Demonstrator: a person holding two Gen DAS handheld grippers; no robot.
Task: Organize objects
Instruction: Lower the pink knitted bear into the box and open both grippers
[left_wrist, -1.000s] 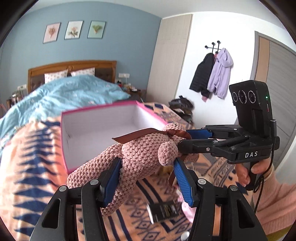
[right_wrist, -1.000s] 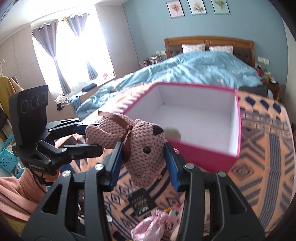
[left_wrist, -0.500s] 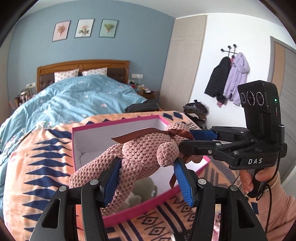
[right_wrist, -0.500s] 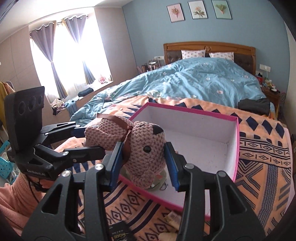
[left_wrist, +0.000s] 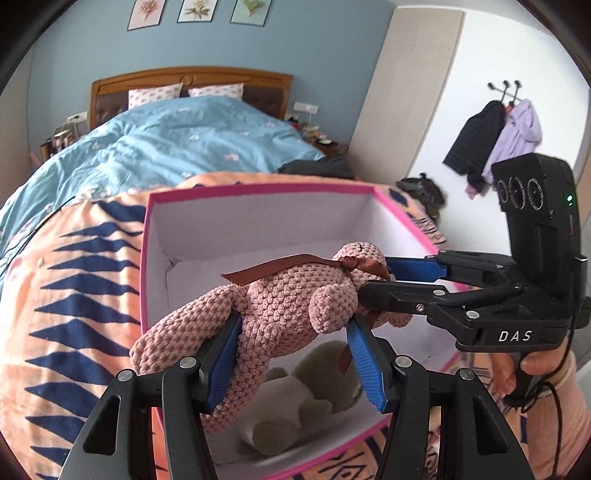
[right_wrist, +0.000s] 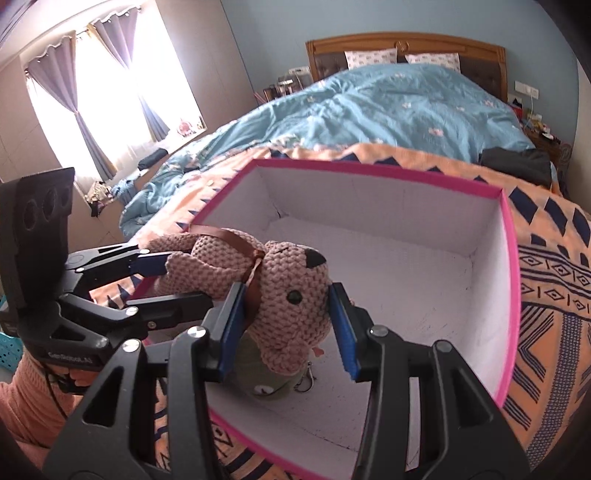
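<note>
A pink crocheted bear (left_wrist: 295, 306) with a knobbly yarn texture, a black nose and a brown ribbon (left_wrist: 295, 264) tied at its neck hangs in the air above the open pink box (left_wrist: 258, 190). It is held from two sides. The left gripper (left_wrist: 295, 360) reaches forward and slightly upward, its blue pads pinching the bear's soft body, one leg drooping to the left. The right gripper (right_wrist: 286, 326) comes in level from the other side, its pads pressed against the bear's head (right_wrist: 295, 302); in the left wrist view its black fingers (left_wrist: 402, 295) enter from the right, with a hand (left_wrist: 513, 373) in a pink knitted sleeve wrapped around the handle.

The box is rectangular, stiff-walled, with a magenta rim and a matte white interior. On its floor, under the bear, lies an olive-green and cream plush toy (left_wrist: 295, 406). The box sits on an orange blanket (left_wrist: 74, 295) with navy geometric patterns, spread over the foot of a bed; a rumpled blue duvet (right_wrist: 406, 110) lies beyond.
</note>
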